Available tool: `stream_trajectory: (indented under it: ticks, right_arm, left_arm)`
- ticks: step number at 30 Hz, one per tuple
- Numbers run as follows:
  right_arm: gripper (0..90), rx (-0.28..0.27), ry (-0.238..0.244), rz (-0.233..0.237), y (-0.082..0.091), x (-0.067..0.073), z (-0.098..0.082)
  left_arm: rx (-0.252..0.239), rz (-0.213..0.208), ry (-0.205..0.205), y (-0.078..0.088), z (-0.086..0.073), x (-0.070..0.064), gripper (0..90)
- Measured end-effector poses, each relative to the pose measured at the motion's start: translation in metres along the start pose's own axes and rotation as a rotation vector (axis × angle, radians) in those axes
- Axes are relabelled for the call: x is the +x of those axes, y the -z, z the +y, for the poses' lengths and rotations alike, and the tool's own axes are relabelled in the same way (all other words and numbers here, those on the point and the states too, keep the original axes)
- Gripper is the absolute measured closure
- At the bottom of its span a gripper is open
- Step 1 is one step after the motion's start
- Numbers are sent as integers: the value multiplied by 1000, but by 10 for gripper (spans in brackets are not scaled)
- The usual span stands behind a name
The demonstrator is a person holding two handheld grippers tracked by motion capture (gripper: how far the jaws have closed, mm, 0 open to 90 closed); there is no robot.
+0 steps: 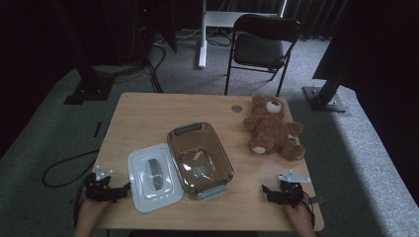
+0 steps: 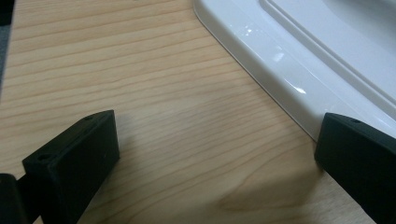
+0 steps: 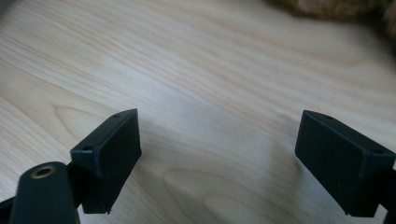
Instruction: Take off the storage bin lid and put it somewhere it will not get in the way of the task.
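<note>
A brown transparent container (image 1: 199, 159) with grey end handles sits in the middle of the wooden table (image 1: 148, 113). Its white lid (image 1: 152, 176) with a grey handle lies flat just left of it. A brown teddy bear (image 1: 272, 128) lies at the table's right side. My left gripper (image 1: 121, 192) rests open at the front left, beside the lid's edge (image 2: 299, 70); its jaws stand wide apart over bare wood. My right gripper (image 1: 271, 195) rests open at the front right, below the bear, whose fur (image 3: 327, 7) shows at the top of the right gripper view.
A small round grommet (image 1: 236, 108) is set in the table's far edge. A black folding chair (image 1: 262, 44) stands behind the table. Black stand bases (image 1: 89, 89) and cables lie on the grey carpet to the left, another base (image 1: 323, 98) to the right.
</note>
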State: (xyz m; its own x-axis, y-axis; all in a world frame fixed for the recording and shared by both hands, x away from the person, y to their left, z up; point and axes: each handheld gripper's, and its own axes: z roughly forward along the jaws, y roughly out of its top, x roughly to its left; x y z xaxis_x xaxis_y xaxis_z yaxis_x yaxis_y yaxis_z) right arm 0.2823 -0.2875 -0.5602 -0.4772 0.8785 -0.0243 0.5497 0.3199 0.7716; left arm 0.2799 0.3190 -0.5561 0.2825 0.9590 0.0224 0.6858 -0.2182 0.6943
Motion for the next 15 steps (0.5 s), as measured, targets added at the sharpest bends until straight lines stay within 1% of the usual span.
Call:
stream_trajectory:
  ticks: [3, 5, 6, 8, 9, 10, 12, 14, 15]
  right_arm:
    - [135, -12, -15, 8, 4, -1, 6]
    - [135, -29, -31, -10, 7, -2, 11]
    - [133, -37, -35, -14, 9, -3, 14]
    - [133, -38, -27, -38, 13, -3, 21]
    - [133, -43, -22, -43, 15, -4, 24]
    - [133, -51, -30, -38, 18, -5, 28]
    - [130, -87, -51, -32, 23, -9, 36]
    - [129, -121, -72, -42, 28, -13, 44]
    - [129, -129, -80, -55, 30, -15, 49]
  left_arm:
    - [3, -7, -7, -2, 3, -2, 5]
    - [3, -8, -8, -3, 4, -2, 5]
    - [1, -4, -1, -4, 4, -3, 5]
    - [-6, 10, 13, -4, 4, -3, 5]
    - [-5, 9, 11, -4, 4, -3, 5]
    - [-3, 9, 8, -4, 4, -3, 5]
    - [-4, 10, 8, -3, 3, -3, 5]
    - [-4, 10, 11, -3, 2, -2, 5]
    - [-5, 9, 9, -2, 2, -2, 5]
